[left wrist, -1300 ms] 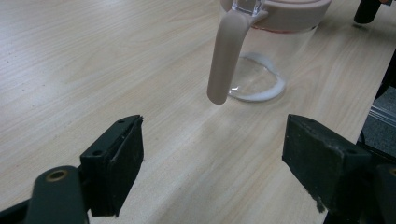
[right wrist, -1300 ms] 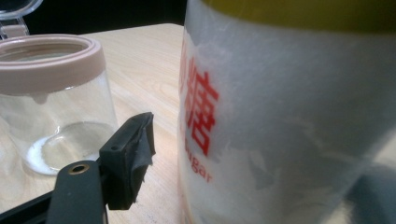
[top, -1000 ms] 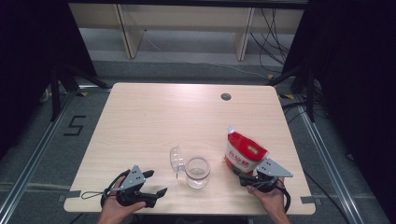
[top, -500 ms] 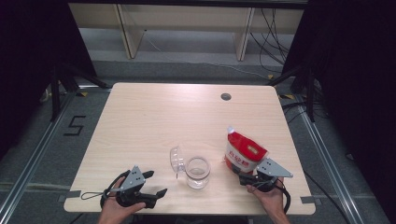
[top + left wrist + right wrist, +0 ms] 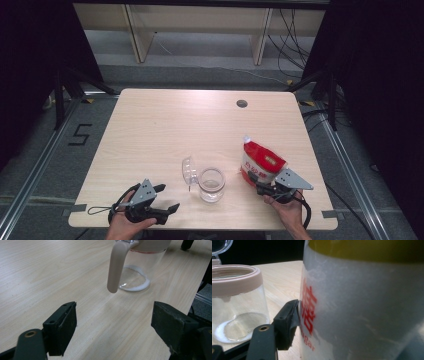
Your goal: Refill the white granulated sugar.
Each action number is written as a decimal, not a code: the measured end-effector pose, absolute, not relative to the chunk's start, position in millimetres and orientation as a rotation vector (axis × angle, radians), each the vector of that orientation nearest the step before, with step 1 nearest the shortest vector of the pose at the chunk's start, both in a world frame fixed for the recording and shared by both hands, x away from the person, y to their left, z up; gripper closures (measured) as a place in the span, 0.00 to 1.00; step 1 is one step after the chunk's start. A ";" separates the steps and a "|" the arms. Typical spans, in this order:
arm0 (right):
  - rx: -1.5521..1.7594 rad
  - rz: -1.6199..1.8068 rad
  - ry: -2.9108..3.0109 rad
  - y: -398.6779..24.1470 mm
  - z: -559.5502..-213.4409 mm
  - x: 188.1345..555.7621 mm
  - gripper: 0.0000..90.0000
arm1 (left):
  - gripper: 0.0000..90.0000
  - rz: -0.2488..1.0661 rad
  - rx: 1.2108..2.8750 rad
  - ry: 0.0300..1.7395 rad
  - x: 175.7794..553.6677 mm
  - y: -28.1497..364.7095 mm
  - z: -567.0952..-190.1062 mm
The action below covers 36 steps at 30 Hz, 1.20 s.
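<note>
My left gripper rests at the near table edge, jaws wide apart with nothing between them. My right gripper has just been closing; its jaws bracket the base of the sugar bag, one pad touching its side. The bag stands upright, right of the glass jar, whose lid hangs open. The table beyond is bare wood.

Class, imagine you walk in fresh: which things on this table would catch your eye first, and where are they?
The red and white sugar bag stands near the table's right front edge, between the jaws of the right gripper, which have just been closing on it. Left of it stands a clear glass jar, its lid flipped open.
</note>
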State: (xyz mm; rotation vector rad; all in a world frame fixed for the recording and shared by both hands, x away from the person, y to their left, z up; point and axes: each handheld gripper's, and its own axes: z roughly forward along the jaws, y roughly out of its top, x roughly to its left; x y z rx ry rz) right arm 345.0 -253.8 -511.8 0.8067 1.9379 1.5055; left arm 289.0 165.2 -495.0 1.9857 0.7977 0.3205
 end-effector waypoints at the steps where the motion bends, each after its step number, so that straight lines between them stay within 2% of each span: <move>1: 0.797 1.511 1.945 -253.9 -511.8 345.2 0.41 | 0.22 0.329 1.992 0.802 288.6 165.2 -494.8; 14: 0.864 1.545 1.919 -252.1 -516.8 346.6 0.43 | 0.22 0.321 1.978 0.797 288.1 163.0 -497.4; 22: 0.791 1.544 1.929 -253.9 -516.4 350.0 0.44 | 0.22 0.326 1.989 0.777 288.8 164.0 -496.9; 27: 0.780 1.550 1.913 -255.3 -513.8 349.3 0.42 | 0.22 0.318 1.994 0.789 288.0 163.2 -497.2; 36: 0.800 1.539 1.926 -254.5 -513.3 349.5 0.46 | 0.22 0.326 2.012 0.763 290.1 163.6 -497.9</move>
